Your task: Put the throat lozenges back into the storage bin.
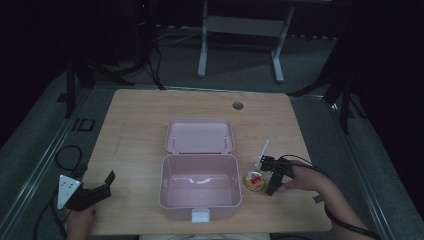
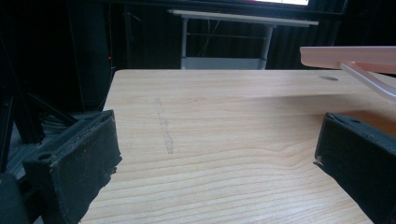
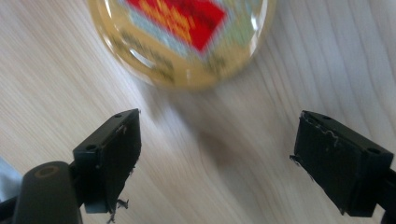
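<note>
Round yellow container (image 3: 180,39) lies just ahead of right hand-held gripper (image 3: 215,154), jaws wide, empty; left hand-held gripper (image 1: 97,192) far, also wide.

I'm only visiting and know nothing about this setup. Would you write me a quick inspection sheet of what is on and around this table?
Surface: wooden table, with a round hole near the far edge.
Job's things: open pink box, lid lying back, nothing seen inside; small round yellow container with a red label, just right of the box.
Clutter: a thin white stick beside the container.
Grippers: left gripper at the near left corner, jaws open over bare wood; right gripper next to the container, jaws open, not touching it.
Cables: black loops off the table's left; one along the right forearm.
Surroundings: dark room, grey floor, white table frame behind.
</note>
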Motion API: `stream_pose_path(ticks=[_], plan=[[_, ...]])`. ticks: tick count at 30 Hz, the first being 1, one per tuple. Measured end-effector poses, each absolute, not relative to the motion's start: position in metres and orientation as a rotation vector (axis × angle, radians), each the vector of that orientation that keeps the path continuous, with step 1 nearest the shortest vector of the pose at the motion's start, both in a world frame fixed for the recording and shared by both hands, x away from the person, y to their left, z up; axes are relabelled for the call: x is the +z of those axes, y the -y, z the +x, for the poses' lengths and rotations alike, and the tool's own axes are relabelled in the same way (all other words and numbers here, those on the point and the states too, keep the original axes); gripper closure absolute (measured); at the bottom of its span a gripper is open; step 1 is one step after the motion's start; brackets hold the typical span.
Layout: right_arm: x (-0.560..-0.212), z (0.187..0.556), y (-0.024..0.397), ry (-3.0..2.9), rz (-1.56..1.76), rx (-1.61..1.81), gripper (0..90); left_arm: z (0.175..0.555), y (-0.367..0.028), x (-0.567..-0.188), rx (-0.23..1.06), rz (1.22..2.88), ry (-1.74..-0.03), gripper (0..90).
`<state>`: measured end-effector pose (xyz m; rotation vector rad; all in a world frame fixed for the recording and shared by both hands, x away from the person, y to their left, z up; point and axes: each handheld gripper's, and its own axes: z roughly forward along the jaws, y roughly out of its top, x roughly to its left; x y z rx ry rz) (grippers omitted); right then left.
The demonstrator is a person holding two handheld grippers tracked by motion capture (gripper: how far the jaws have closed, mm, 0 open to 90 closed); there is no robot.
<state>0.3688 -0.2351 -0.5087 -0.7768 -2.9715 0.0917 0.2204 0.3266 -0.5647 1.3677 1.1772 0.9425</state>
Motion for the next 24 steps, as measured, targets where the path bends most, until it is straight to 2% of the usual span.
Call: stream_pose_path(ticks=[13,24], plan=[[-0.514,0.379,0.191,2.988,-0.663,0.079,14.6,0.220,-0.327,-0.565,0.941,1.368,-1.174,0.3],[-0.519,0.384,0.181,2.985,-0.611,0.121,19.7,0.220,-0.327,-0.565,0.938,1.369,-1.174,0.4]])
